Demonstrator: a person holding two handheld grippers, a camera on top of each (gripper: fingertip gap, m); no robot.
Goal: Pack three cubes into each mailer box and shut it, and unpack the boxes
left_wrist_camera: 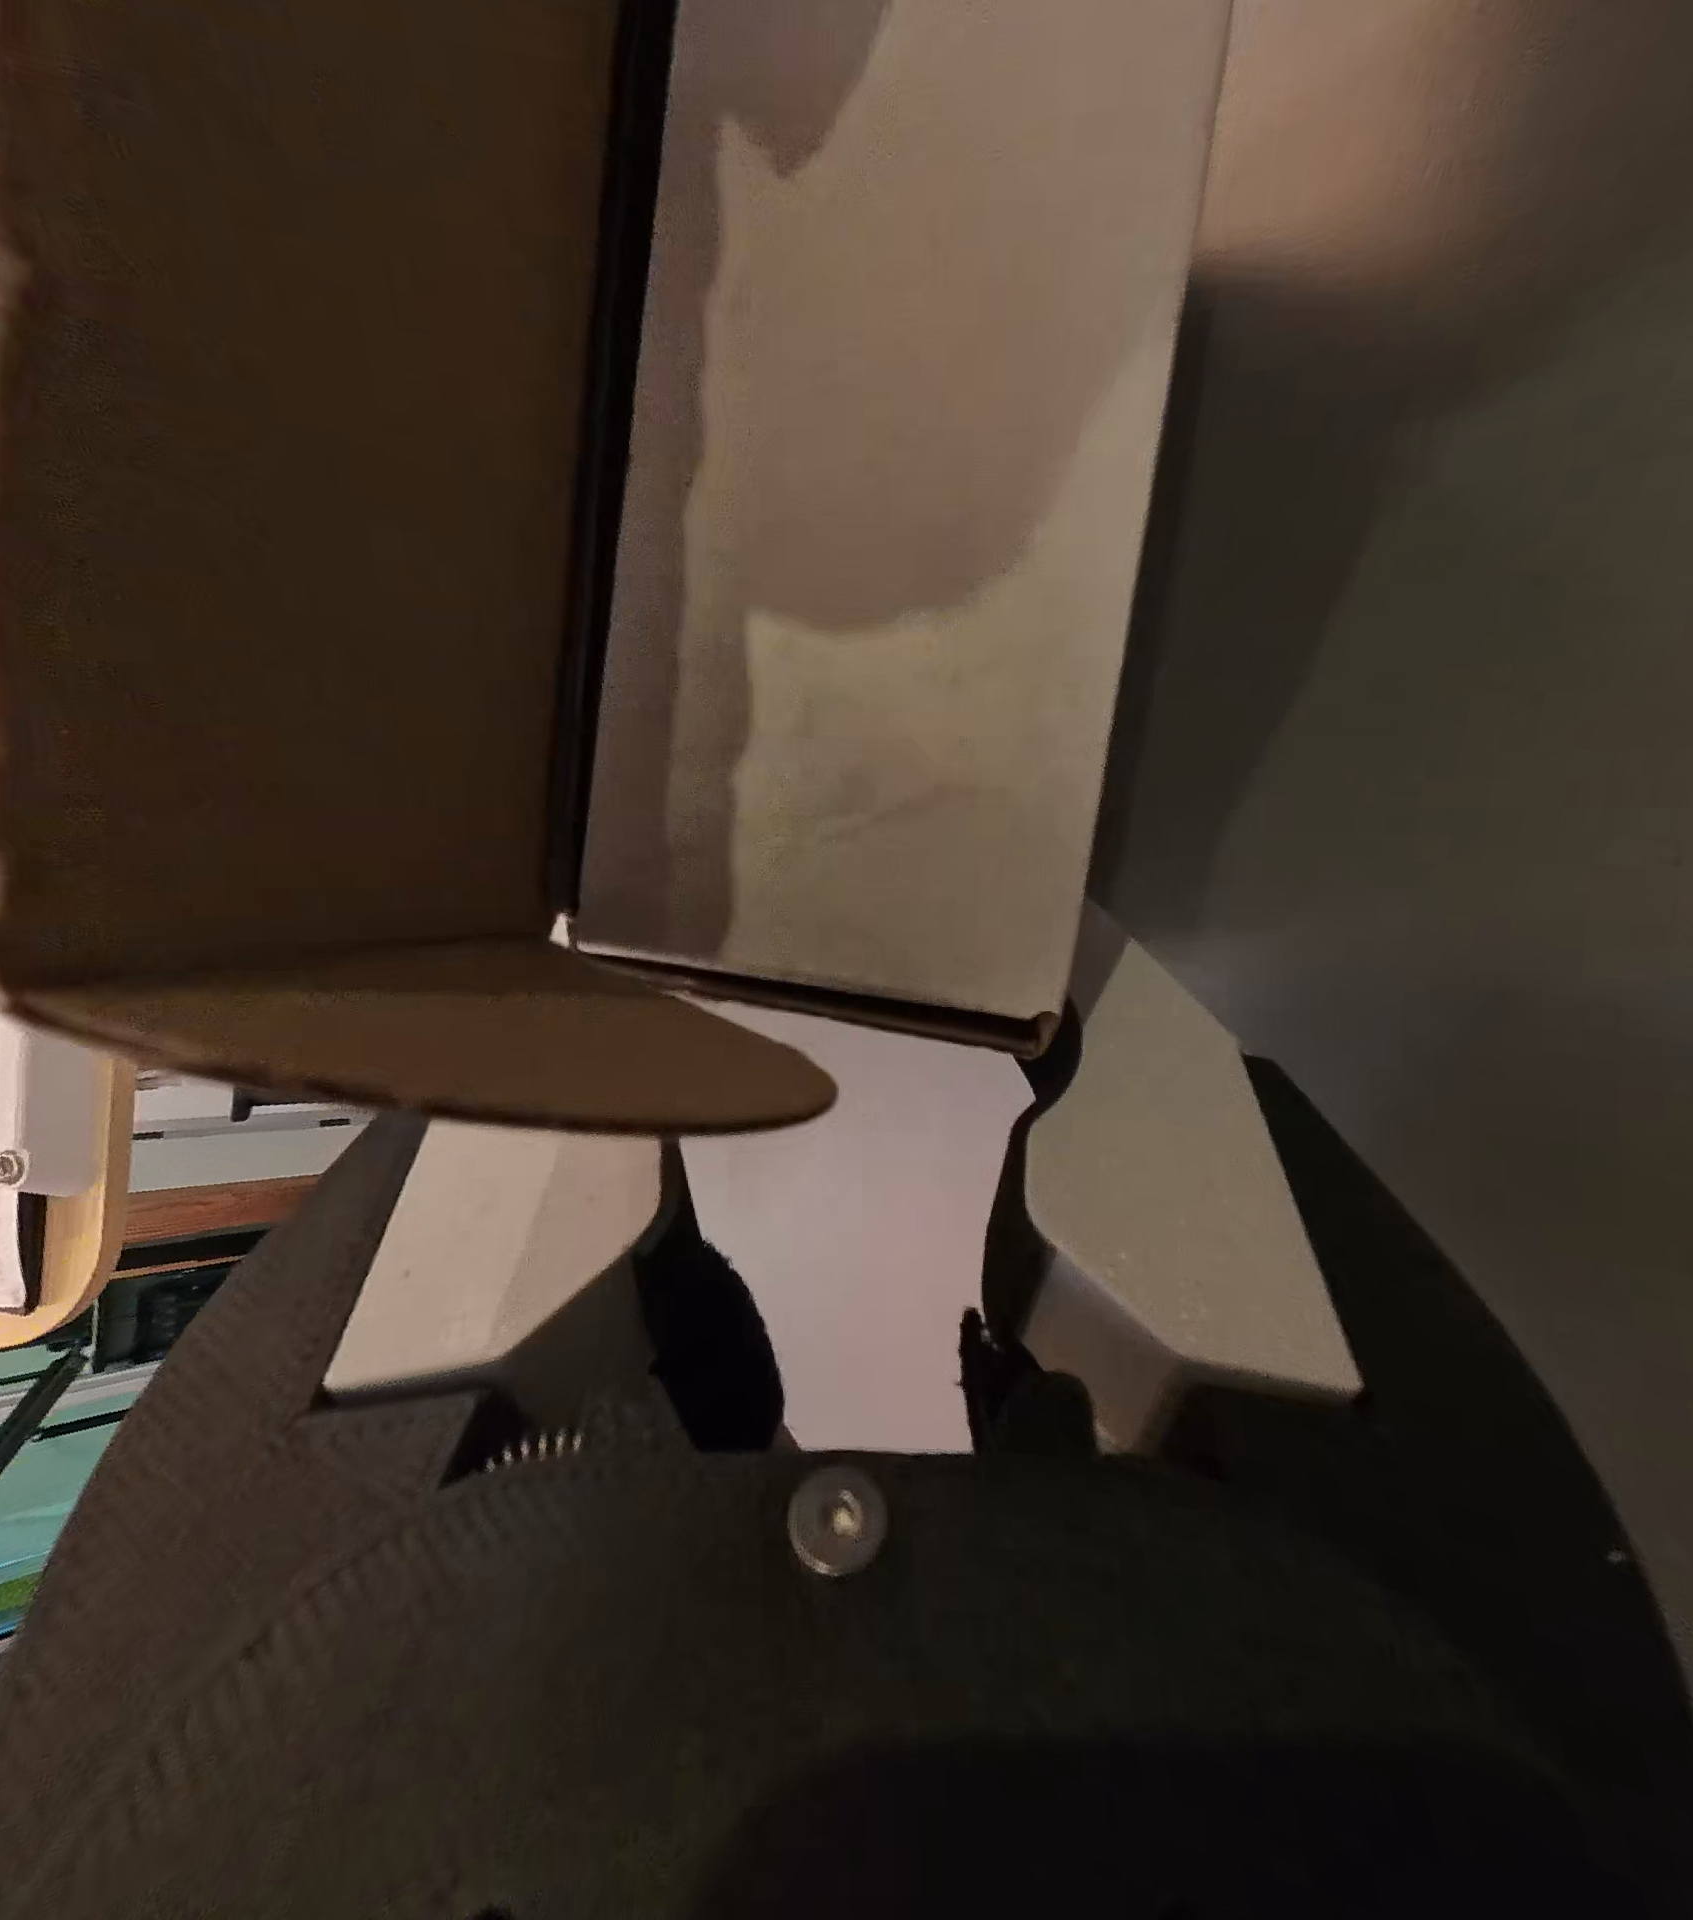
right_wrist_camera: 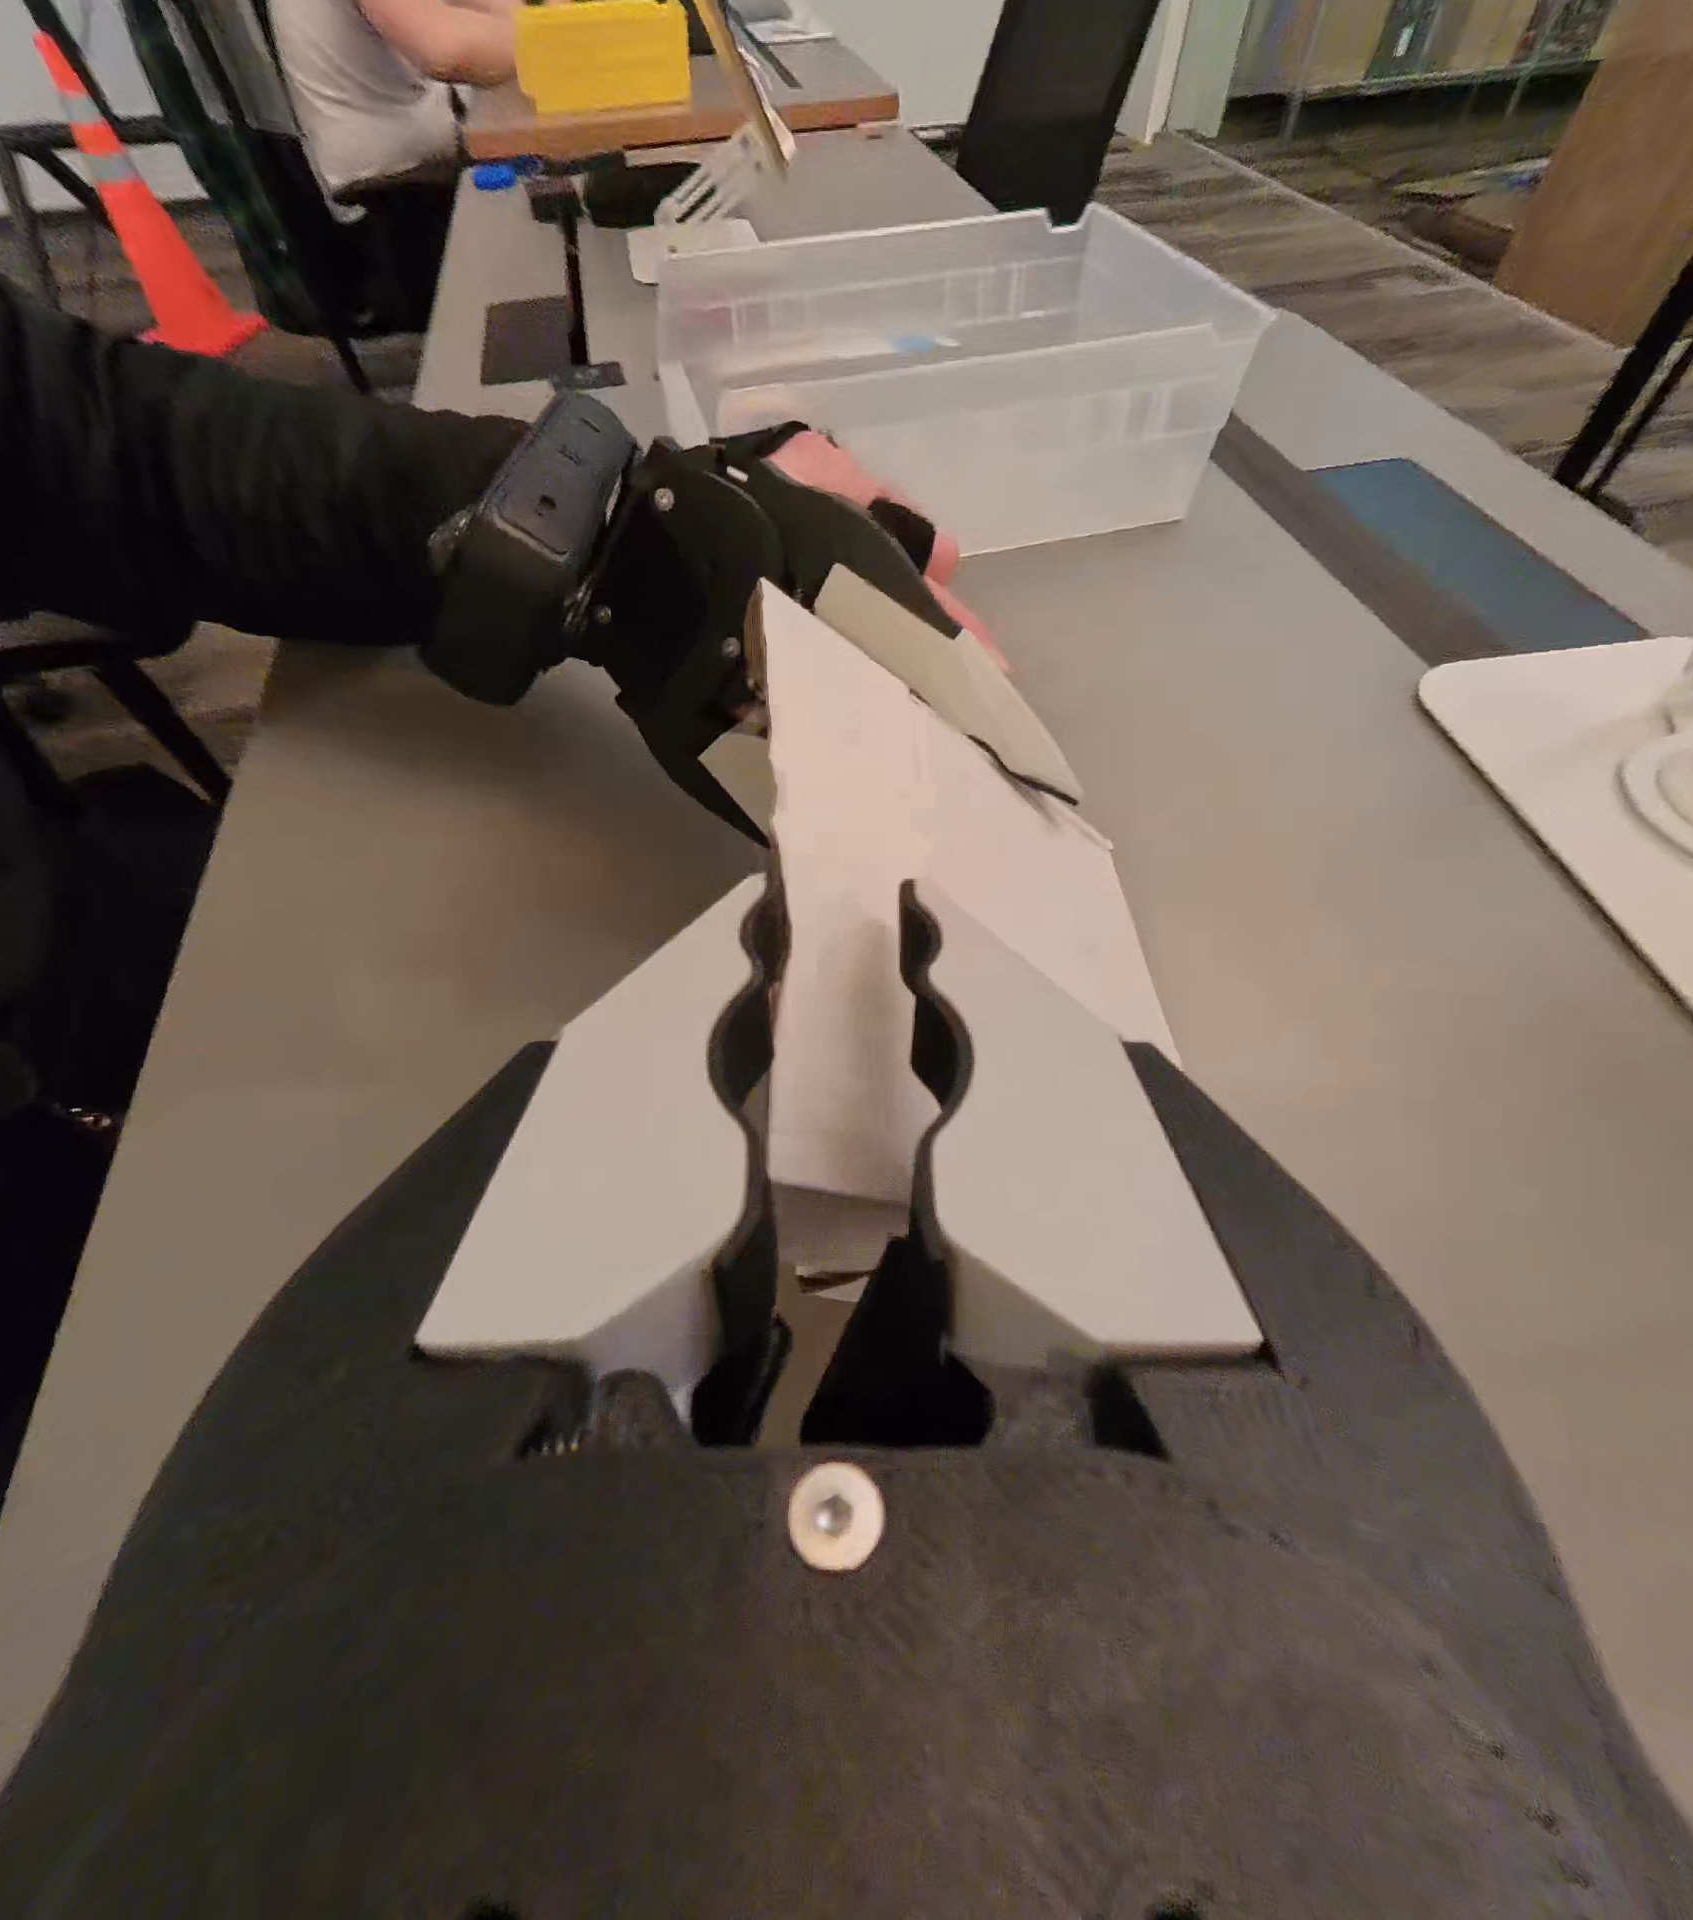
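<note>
Both wrist cameras look along their jaws, close on the shared mailer box (right_wrist_camera: 852, 935).

Mailer box (right_wrist_camera: 852, 831) on table (right_wrist_camera: 1289, 883), between claws; bin (right_wrist_camera: 977, 343) behind; lamp base (right_wrist_camera: 1600, 810) right.

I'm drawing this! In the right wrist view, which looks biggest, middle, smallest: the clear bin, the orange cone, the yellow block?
1. Clear bin, biggest.
2. Orange cone.
3. Yellow block, smallest, though it sits farther back and is cut off at the top, so unsure.
</note>
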